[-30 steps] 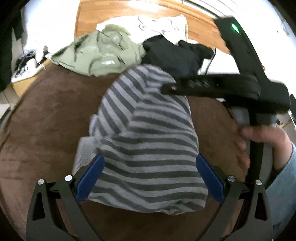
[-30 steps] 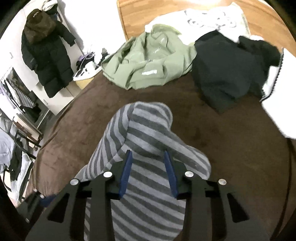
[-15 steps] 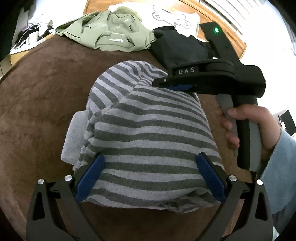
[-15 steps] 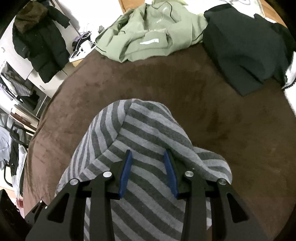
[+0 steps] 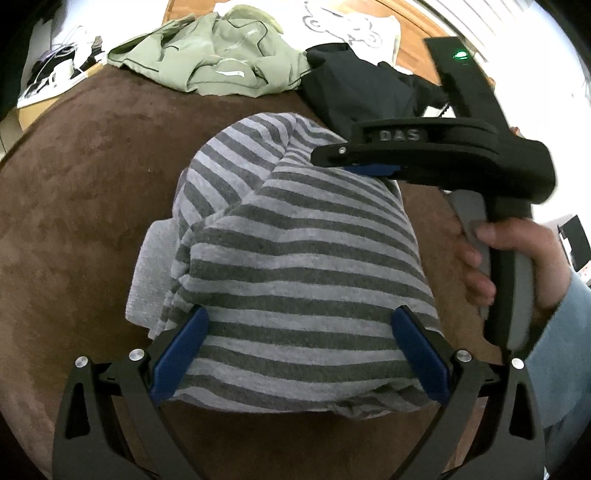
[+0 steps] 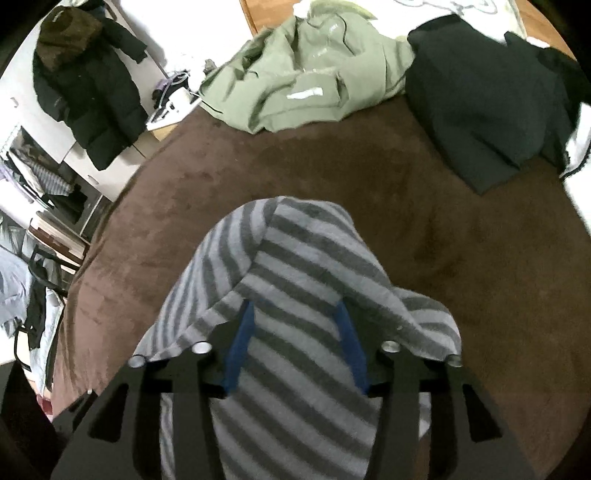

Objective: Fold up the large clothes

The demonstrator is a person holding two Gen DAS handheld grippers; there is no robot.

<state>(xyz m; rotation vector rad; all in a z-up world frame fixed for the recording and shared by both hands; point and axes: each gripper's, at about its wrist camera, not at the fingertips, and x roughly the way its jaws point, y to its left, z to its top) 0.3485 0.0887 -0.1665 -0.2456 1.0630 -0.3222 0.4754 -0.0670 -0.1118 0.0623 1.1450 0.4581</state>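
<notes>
A grey striped garment [image 5: 295, 266] lies bunched on the brown blanket [image 5: 74, 221]. My left gripper [image 5: 297, 328] is open, its blue pads straddling the garment's near edge. My right gripper [image 6: 293, 314] is partly closed with striped cloth [image 6: 303, 295] between and draped over its fingers; it also shows in the left wrist view [image 5: 369, 162], reaching over the garment's far side. A paler grey layer [image 5: 151, 266] sticks out at the garment's left.
A green jacket [image 6: 306, 85] and a black garment [image 6: 487, 110] lie at the blanket's far edge, with a white printed shirt [image 5: 347, 26] behind on the wooden floor. A dark coat [image 6: 85, 92] hangs at the left by shelves.
The striped garment has come down and flattened on the blanket. My right gripper has moved lower and nearer with the cloth. The left gripper stays open around the near edge.
</notes>
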